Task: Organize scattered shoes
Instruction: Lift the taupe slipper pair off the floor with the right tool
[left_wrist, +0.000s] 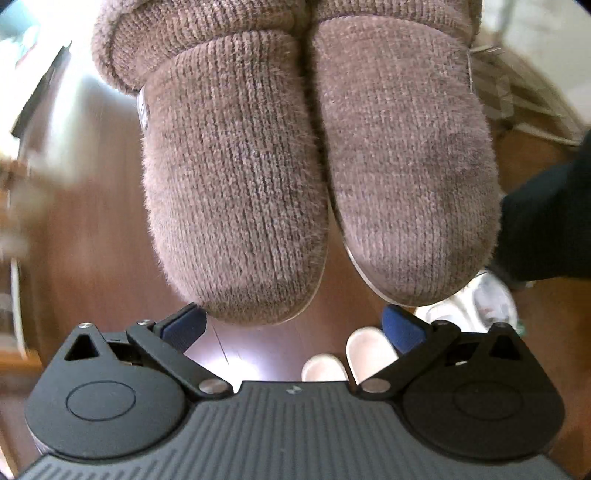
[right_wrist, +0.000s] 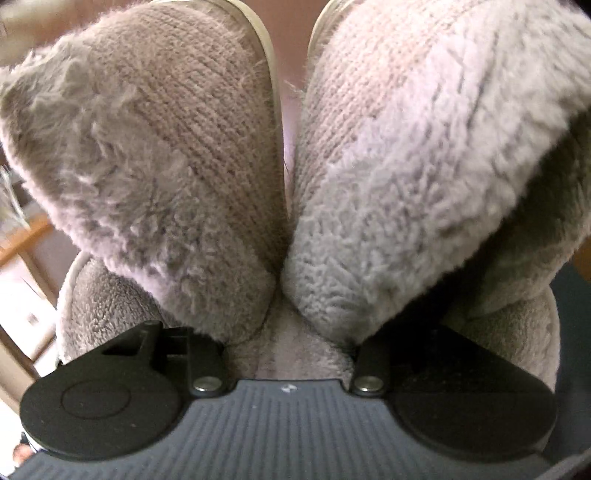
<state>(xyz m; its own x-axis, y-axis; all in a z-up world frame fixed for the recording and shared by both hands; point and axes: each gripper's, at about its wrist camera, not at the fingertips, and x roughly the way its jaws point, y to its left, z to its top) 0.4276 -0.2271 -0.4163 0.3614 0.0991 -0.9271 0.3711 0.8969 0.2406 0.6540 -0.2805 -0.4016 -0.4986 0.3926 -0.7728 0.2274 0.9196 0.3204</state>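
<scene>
Right tongs pinching both fuzzy slippers by their cuffs, dangling toes-down over the wood floor, left tongs spread and empty below — best kept level, squeezed firmly.

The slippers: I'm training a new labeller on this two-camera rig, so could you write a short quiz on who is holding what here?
1. True or false: the left gripper is clamped on a slipper.
2. Multiple choice: the pair of fuzzy slippers hangs above the floor from A) the right gripper, B) the left gripper, C) a bare hand.
3. Fill in: the left gripper's pads are coloured ____.

Key: 1 false, since its jaws stand open with nothing between them; 2 A, since its fingers are buried in the fluffy collars; 3 blue.
</scene>
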